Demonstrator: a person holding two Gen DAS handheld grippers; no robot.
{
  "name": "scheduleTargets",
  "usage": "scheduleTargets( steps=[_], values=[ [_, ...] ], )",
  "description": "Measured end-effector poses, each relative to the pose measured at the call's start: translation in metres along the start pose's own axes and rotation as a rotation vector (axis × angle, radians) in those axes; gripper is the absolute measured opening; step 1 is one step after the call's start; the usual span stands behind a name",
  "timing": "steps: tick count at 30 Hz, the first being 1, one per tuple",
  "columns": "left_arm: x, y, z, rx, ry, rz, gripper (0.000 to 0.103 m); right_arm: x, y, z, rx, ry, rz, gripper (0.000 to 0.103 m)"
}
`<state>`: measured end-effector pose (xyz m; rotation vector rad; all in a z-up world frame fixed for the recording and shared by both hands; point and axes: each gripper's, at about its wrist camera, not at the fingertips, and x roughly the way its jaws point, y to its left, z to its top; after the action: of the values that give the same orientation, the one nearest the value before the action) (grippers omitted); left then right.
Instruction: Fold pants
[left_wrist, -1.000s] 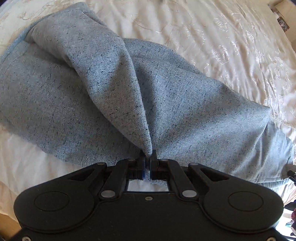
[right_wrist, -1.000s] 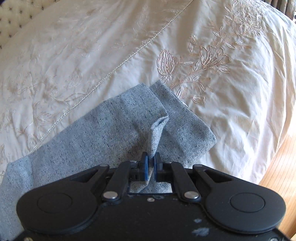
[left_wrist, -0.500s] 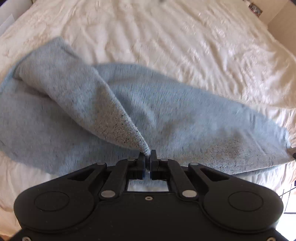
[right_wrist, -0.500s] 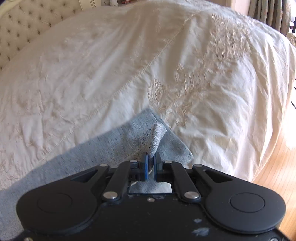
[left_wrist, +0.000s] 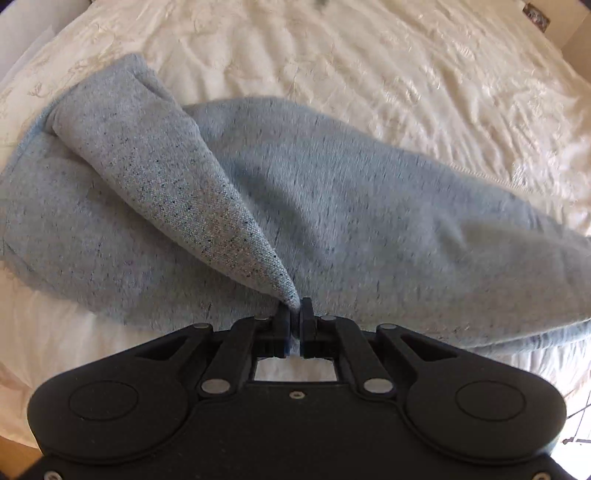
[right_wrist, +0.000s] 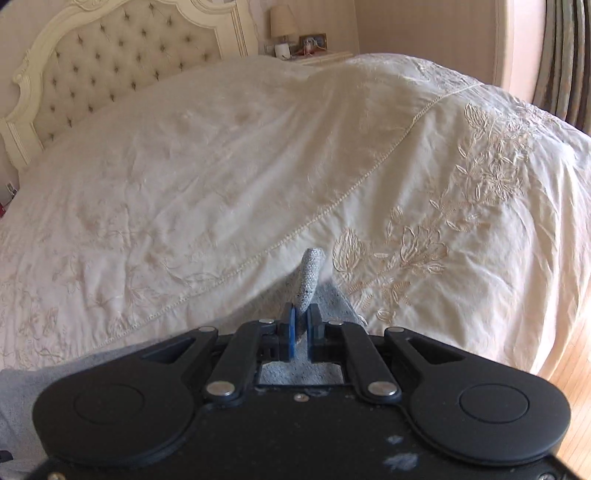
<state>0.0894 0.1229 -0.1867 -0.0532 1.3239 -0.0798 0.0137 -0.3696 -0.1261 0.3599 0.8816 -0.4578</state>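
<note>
The light blue-grey speckled pants lie across the cream bedspread in the left wrist view. My left gripper is shut on a corner of the pants, and a fold of cloth rises from the jaws up to the far left. In the right wrist view my right gripper is shut on another edge of the pants, a narrow tongue of cloth standing up between the blue pads. Most of the pants there are hidden under the gripper body.
The cream embroidered bedspread covers the whole bed. A tufted headboard stands at the far left, a nightstand with a lamp behind it. The bed's right edge drops to a wooden floor. Curtains hang at the right.
Both grippers have lifted and pulled back with the cloth. The right wrist view has tilted up, showing far less of the pants and now the headboard. The left fold has stretched flatter.
</note>
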Motion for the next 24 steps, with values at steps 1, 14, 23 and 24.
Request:
scheduleTargets(
  steps=[1,14,23,24],
  values=[
    [0.008,0.0,-0.003,-0.007,0.025,0.006,0.006,0.017,-0.005,-0.007,-0.005,0.065,-0.027,0.006],
    [0.021,-0.005,-0.01,-0.089,0.043,0.063,0.006,0.056,-0.017,-0.036,-0.094,0.209,-0.055,0.006],
    [0.027,-0.004,-0.014,-0.189,0.048,0.099,0.019,0.075,-0.01,-0.043,-0.136,0.288,-0.079,0.008],
    [0.023,-0.003,-0.018,-0.197,0.044,0.101,0.022,0.075,-0.01,-0.041,-0.137,0.29,-0.076,0.009]
  ],
)
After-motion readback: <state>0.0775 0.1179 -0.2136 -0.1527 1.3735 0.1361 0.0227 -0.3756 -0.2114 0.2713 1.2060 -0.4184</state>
